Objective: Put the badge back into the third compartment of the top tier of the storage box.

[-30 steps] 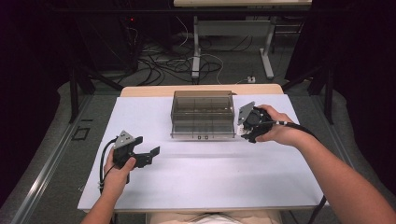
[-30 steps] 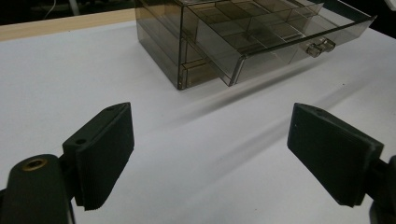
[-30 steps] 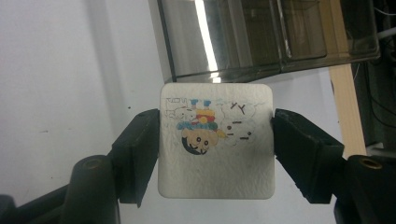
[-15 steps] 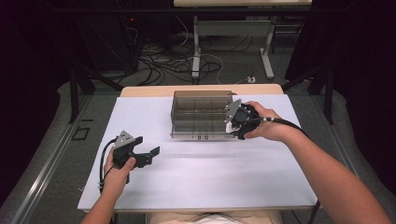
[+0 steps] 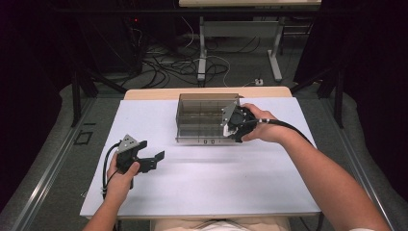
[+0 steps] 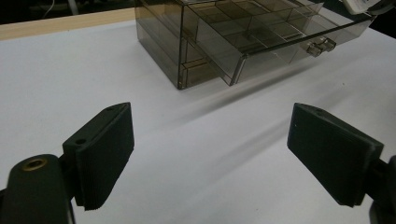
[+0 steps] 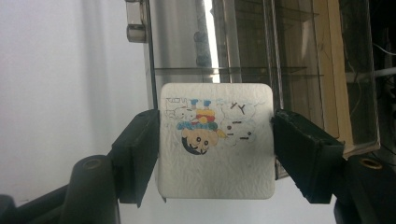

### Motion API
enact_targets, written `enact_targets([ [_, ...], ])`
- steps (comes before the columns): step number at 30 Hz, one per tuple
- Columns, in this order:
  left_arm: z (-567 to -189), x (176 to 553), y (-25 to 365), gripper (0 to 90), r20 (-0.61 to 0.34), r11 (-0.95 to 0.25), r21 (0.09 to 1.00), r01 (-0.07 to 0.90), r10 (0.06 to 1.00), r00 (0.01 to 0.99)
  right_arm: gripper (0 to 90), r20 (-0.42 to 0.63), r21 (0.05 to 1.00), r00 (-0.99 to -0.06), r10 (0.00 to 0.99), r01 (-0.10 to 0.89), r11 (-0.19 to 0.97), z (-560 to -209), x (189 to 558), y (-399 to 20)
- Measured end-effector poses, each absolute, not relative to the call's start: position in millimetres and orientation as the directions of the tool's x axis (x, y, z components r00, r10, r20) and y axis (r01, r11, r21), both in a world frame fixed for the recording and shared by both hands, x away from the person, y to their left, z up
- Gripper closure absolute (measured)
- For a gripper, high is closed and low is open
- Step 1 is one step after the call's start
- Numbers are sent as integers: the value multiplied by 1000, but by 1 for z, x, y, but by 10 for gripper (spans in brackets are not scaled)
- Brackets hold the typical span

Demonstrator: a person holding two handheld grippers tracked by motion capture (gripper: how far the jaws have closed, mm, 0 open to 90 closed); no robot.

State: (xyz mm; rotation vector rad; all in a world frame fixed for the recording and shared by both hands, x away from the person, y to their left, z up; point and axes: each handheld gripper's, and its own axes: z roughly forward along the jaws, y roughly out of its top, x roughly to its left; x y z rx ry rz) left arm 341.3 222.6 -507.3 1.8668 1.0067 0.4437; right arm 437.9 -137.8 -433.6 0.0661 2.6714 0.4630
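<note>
A smoky see-through drawer box (image 5: 199,113) stands at the back middle of the white table. Its top drawer (image 6: 280,35) is pulled out, showing bare compartments and two clear knobs (image 6: 320,45). My right gripper (image 5: 231,124) hovers at the right front corner of the box, over the pulled-out drawer. It is shut on a white square tile (image 7: 216,140) with a cartoon picture, its pads (image 7: 140,149) pressing the tile's two sides. My left gripper (image 5: 155,160) rests low over the table at the left, open, with nothing between its pads (image 6: 105,149).
The white table top (image 5: 216,183) stretches wide in front of the box. A wooden strip (image 5: 154,93) runs along the far edge. Beyond it lie floor cables (image 5: 168,62) and table legs (image 5: 275,48).
My right gripper has carried the tile leftward, from beside the box's right end to over the drawer's right front corner. The left gripper has stayed put.
</note>
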Motion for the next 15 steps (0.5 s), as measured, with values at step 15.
enact_targets([
  [15,-507,342,224,151,-105,-228,861,454,793,599,331,-399,328,-911,106,-34,944,-437,443,-134],
])
